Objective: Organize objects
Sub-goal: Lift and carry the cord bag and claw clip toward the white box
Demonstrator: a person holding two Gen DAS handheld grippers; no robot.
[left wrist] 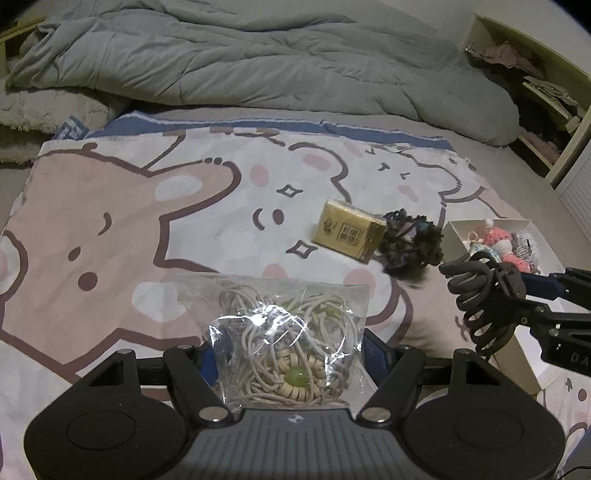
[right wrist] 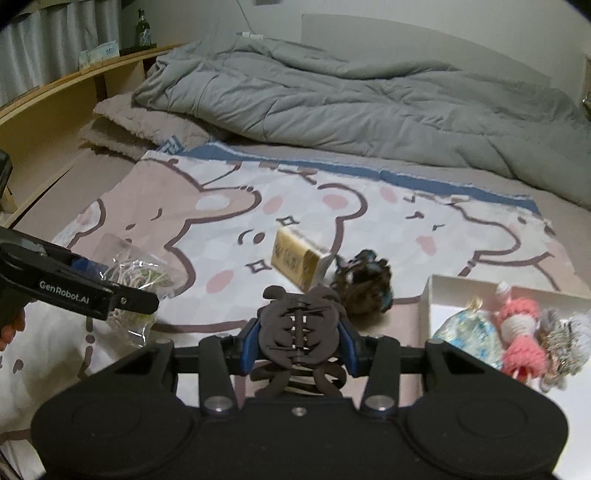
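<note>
L gripper [left wrist: 291,354] is clamped on a crinkly clear plastic bag [left wrist: 291,332], blue pads pressing both sides; the bag holds tangled beige cord, pale disc beads & a glossy green bead, w/ glare on the film. R gripper [right wrist: 301,341] is closed on a matte dark-brown claw hair clip [right wrist: 299,332], curved interlocking teeth, spring coil visible at centre, pads squeezing both flanks. From the L wrist view the clip [left wrist: 480,299] hangs just in front of the near wall of a white shallow box [left wrist: 452,242]. The box sits to the right on the bed and contains a shiny pale-blue pouch [right wrist: 467,332], a pink knitted doll [right wrist: 521,332] & a fuzzy grey-white item [right wrist: 565,332], blurred. Farther out, on the cartoon-bear printed blanket [left wrist: 110,229], lies a tan rectangular pack [left wrist: 347,229] w/ dark print, tilted, and right beside it, apparently touching, a dark frizzy ruffled scrunchie [left wrist: 412,245] w/ blue flecks. Beyond the blanket edge: plain taupe sheet, then a rumpled grey-green quilted duvet [left wrist: 258,62] across the back, and a beige fleecy folded throw [right wrist: 136,125] at the left. Wooden shelf [right wrist: 55,107] along the far left w/ a green bottle [right wrist: 142,29].
</note>
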